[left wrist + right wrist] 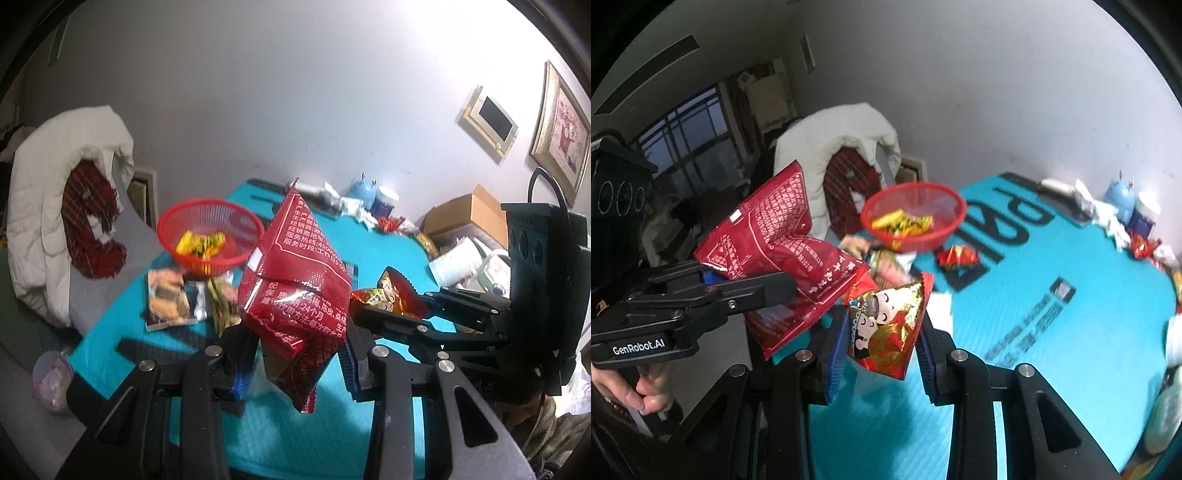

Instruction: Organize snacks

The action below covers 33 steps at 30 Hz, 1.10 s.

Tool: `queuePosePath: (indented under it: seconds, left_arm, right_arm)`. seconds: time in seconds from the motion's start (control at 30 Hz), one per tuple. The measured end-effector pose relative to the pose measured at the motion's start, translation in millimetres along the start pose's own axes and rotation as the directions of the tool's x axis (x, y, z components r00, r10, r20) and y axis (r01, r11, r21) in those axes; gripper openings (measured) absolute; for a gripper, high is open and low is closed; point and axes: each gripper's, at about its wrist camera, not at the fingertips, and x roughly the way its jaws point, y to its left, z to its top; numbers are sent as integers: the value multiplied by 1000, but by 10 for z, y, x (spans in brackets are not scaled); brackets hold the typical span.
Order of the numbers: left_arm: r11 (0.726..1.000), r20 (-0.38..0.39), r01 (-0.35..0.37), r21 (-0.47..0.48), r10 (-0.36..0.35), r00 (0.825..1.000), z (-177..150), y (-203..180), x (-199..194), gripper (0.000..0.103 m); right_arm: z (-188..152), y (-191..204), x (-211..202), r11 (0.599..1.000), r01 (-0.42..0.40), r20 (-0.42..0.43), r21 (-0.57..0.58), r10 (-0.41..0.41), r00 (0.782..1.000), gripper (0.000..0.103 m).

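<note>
A big red snack bag (pixel 295 280) with white print hangs above the teal mat (pixel 122 332), and my left gripper (pixel 295 365) is shut on its lower part. My right gripper (pixel 882 354) is shut on a small red-and-gold packet (pixel 886 325) with cartoon faces, also lifted off the mat. Both grippers are side by side: the right gripper (pixel 406 310) shows at the right of the left wrist view, the left gripper (pixel 764 282) at the left of the right wrist view. The red mesh basket (pixel 210 232) beyond them holds yellow-green packets.
Two flat snack packets (pixel 170 299) lie on the mat just in front of the basket, and a small red packet (pixel 956 256) lies to its right. A jar, a blue bottle, tissues and a cardboard box (pixel 465 218) crowd the far edge. A white jacket (pixel 55 155) covers a chair at the left.
</note>
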Motion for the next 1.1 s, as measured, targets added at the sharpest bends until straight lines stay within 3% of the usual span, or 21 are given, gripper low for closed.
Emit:
queuePosePath:
  seconds: [0.53, 1.1]
  left_arm:
    - [998, 101, -28, 56, 22, 995, 710, 265, 192, 38]
    - [997, 81, -53, 61, 48, 996, 1254, 677, 846, 38]
  right_arm:
    - [776, -127, 234, 999, 30, 103, -26, -27, 994, 33]
    - [1327, -381, 845, 997, 53, 124, -64, -44, 991, 33]
